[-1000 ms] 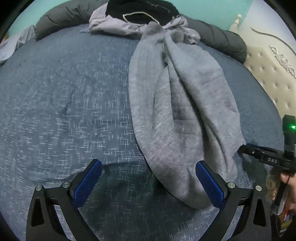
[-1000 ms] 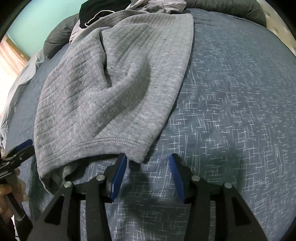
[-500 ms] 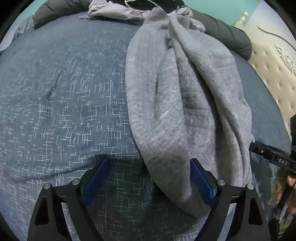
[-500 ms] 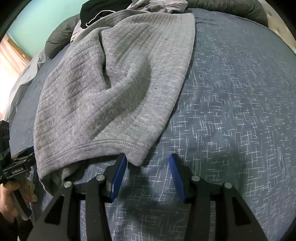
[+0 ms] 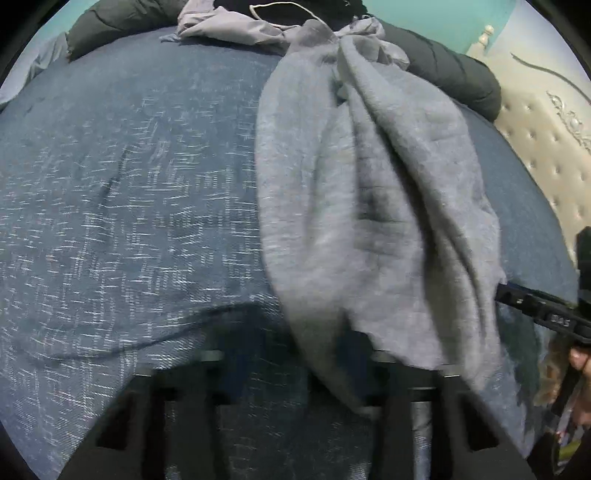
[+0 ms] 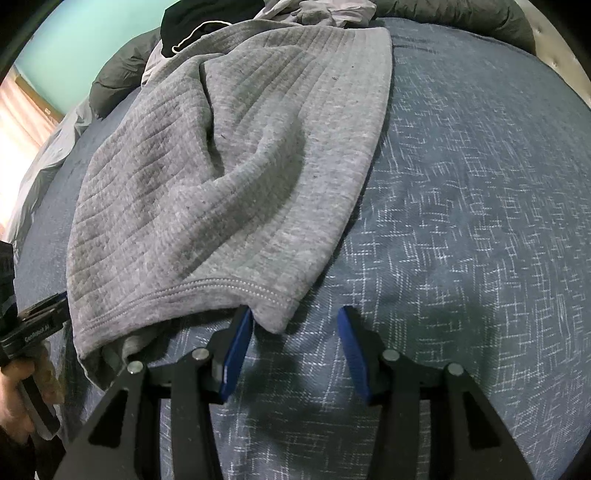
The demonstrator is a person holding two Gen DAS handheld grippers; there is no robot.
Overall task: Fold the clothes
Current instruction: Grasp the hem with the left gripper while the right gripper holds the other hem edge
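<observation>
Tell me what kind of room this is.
Most likely a bedroom: a grey garment lies on a bed with a blue woven cover, a tufted cream headboard stands to one side, and more clothes are piled at the far edge.

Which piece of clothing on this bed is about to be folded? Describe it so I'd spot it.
On the blue bedspread, look in front of the heap of clothes at the far edge. It is the grey ribbed top, stretched out toward the camera, the only garment lying apart from that heap, with a stitched hem.

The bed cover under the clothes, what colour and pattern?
Dark blue bed cover with white crosshatch flecks; clearest in right wrist view.
</observation>
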